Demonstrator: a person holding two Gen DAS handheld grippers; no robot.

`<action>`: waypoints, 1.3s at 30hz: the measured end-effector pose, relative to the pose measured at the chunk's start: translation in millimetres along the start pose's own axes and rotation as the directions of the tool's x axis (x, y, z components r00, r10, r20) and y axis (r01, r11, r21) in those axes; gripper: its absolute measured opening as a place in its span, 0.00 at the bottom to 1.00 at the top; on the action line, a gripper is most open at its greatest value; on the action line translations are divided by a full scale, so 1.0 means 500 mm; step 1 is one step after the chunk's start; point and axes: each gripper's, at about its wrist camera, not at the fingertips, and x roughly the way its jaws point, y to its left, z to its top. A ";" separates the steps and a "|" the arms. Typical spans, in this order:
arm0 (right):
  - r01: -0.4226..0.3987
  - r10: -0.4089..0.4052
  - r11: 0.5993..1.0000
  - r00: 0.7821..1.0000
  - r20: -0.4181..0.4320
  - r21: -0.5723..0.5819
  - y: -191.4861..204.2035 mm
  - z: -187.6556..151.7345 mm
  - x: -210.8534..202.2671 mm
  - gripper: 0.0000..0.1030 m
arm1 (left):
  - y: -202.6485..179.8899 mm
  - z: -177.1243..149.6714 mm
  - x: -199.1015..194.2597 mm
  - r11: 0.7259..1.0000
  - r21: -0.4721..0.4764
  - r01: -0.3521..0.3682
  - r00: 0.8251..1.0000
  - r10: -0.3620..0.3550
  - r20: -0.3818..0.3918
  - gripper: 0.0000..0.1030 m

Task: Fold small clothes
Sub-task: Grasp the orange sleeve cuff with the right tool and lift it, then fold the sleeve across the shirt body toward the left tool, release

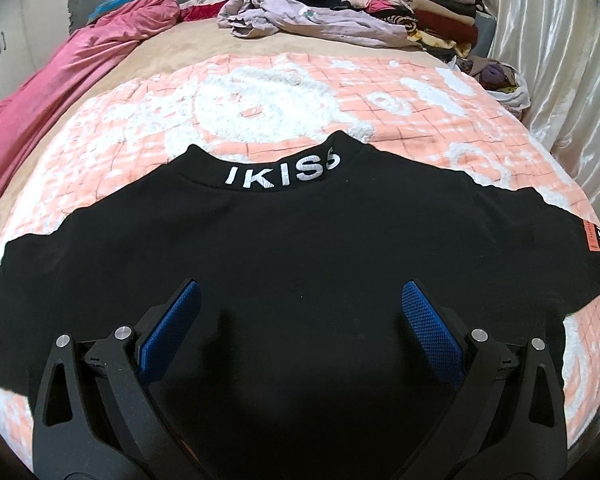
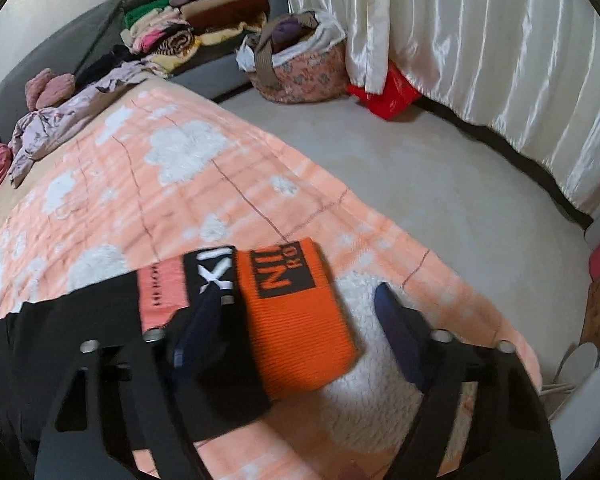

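Observation:
A black sweatshirt [image 1: 300, 248] with white "IKISS" lettering on the collar lies spread flat on the peach and white blanket [image 1: 260, 108], sleeves out to both sides. My left gripper [image 1: 300, 292] is open, its blue pads [image 1: 420, 312] hovering over the shirt's middle, holding nothing. In the right wrist view, the shirt's sleeve end with its orange cuff [image 2: 300, 320] lies between the fingers of my right gripper [image 2: 300, 304]. That gripper is open over the cuff and not closed on it.
Stacks of folded clothes [image 1: 412, 4] and a loose lilac garment [image 1: 308, 20] lie at the far end of the bed. A pink cover [image 1: 60, 80] lies at the left. A floral bag [image 2: 300, 64], a red bag [image 2: 384, 92] and white curtains [image 2: 480, 60] are beyond the bed's right edge.

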 end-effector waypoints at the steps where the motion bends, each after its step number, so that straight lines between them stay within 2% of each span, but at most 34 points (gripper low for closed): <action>1: -0.017 0.017 1.000 1.000 -0.018 0.009 -0.005 -0.002 0.011 0.64 | 0.001 -0.001 0.001 1.000 0.001 0.000 1.000 0.000 0.000 0.92; 4: -0.052 0.053 0.998 0.998 -0.045 0.025 -0.010 -0.008 0.033 0.63 | 0.002 -0.002 0.004 1.000 0.003 0.001 1.000 -0.001 -0.003 0.92; 6: -0.078 0.079 0.997 0.996 -0.050 0.029 -0.009 -0.010 0.037 0.54 | 0.002 -0.005 0.005 1.000 0.004 0.000 1.000 0.000 -0.004 0.92; 7: -0.111 0.112 0.993 0.993 -0.045 0.031 -0.008 -0.011 0.032 0.44 | 0.002 -0.005 0.006 1.000 0.004 0.001 1.000 -0.001 -0.004 0.92; 9: -0.124 0.125 0.992 0.992 -0.033 0.011 0.000 -0.013 0.022 0.32 | 0.001 -0.006 0.005 1.000 0.004 0.005 1.000 -0.005 -0.001 0.92; 11: -0.146 0.146 0.989 0.989 -0.009 -0.011 0.008 -0.017 0.006 0.16 | -0.001 -0.008 0.002 1.000 0.007 0.008 1.000 -0.008 0.002 0.92; 18: -0.234 0.243 0.966 0.967 0.076 -0.106 0.058 -0.025 -0.102 0.11 | 0.006 -0.005 -0.016 1.000 -0.005 0.025 1.000 -0.025 0.015 0.92; 20: -0.264 0.280 0.953 0.955 0.099 -0.148 0.088 -0.031 -0.142 0.07 | 0.014 -0.005 -0.022 1.000 -0.011 0.023 1.000 -0.023 0.020 0.92; 25: -0.353 0.387 0.904 0.915 0.111 -0.243 0.181 -0.049 -0.218 0.07 | 0.029 -0.005 -0.037 0.999 -0.032 0.028 0.999 -0.027 0.027 0.92; 31: -0.465 0.517 0.815 0.853 0.072 -0.346 0.319 -0.083 -0.287 0.07 | 0.046 -0.008 -0.050 0.998 -0.049 0.039 0.999 -0.037 0.032 0.92; 39: -0.539 0.579 0.735 0.815 -0.033 -0.412 0.479 -0.139 -0.299 0.07 | 0.067 -0.012 -0.054 0.997 -0.059 0.056 0.998 -0.055 0.017 0.92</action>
